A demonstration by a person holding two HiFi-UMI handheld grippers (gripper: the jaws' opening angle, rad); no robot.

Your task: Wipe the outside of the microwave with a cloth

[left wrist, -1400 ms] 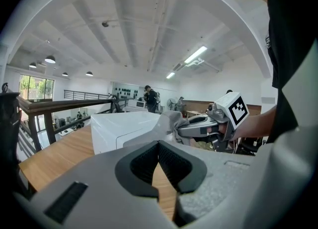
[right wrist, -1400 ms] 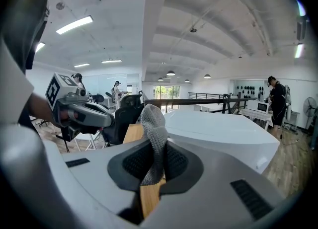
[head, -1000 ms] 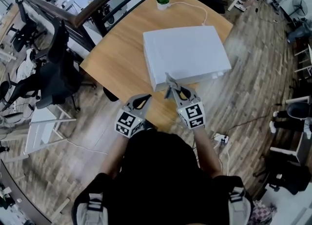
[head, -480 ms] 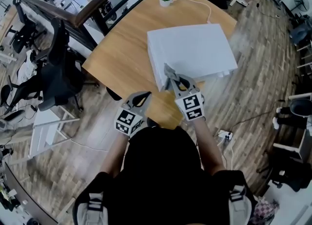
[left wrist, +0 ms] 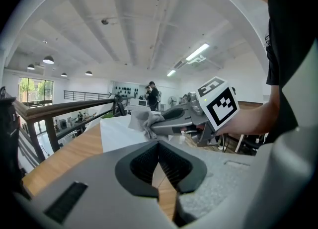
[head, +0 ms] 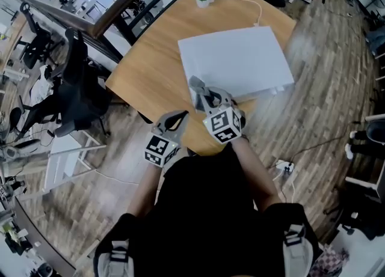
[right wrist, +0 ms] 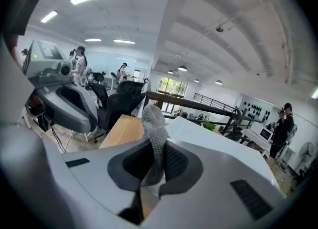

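Head view: pinching the cloth (head: 194, 83) in the right tool (head: 198, 89), set at the near corner of the microwave (head: 240, 59) on the bench (head: 141, 77), probably for wiping that face. Holding the left tool (head: 178, 118) back over the bench edge, apart from the work.

Left gripper view: clenched on nothing, jaws meeting.

Right gripper view: clamped on the cloth (right wrist: 155, 123), grey, knitted and crumpled, standing up past the jaws toward the plain white, boxy microwave (right wrist: 213, 136).
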